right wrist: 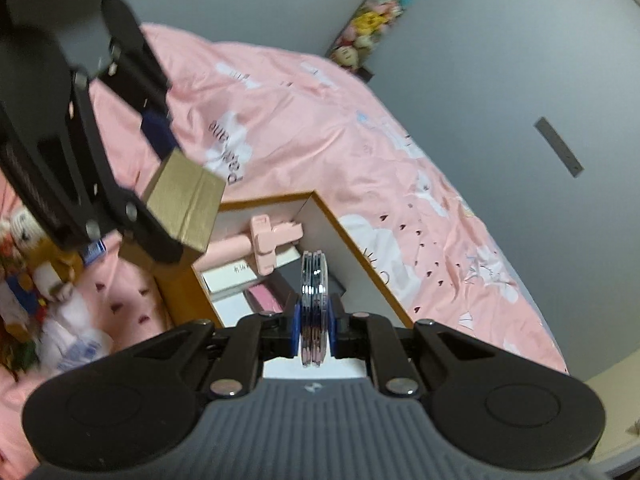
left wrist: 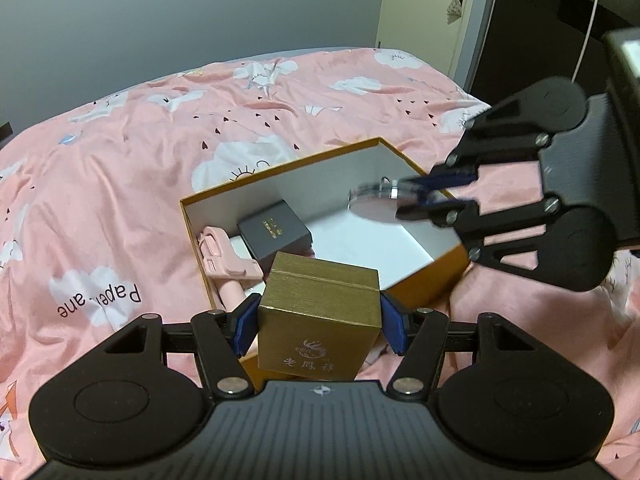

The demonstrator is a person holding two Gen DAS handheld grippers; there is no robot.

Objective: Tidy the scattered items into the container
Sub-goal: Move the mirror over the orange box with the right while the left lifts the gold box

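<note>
An open orange box with a white inside (left wrist: 280,170) (right wrist: 360,248) lies on the pink bed. Inside it are a pink phone holder (left wrist: 224,258) (right wrist: 268,240) and a dark small box (left wrist: 274,232). My left gripper (left wrist: 318,320) is shut on a gold box (left wrist: 320,312) (right wrist: 188,204), held above the container's near edge. My right gripper (right wrist: 314,320) (left wrist: 424,200) is shut on a round compact mirror (right wrist: 314,296) (left wrist: 376,204), held over the container's right half.
The pink patterned duvet (left wrist: 160,160) covers the bed all around. Plush toys and small items (right wrist: 40,272) lie left of the box in the right wrist view. A grey wall and a door (left wrist: 424,12) stand behind; a shelf of plush toys (right wrist: 372,20) hangs on the wall.
</note>
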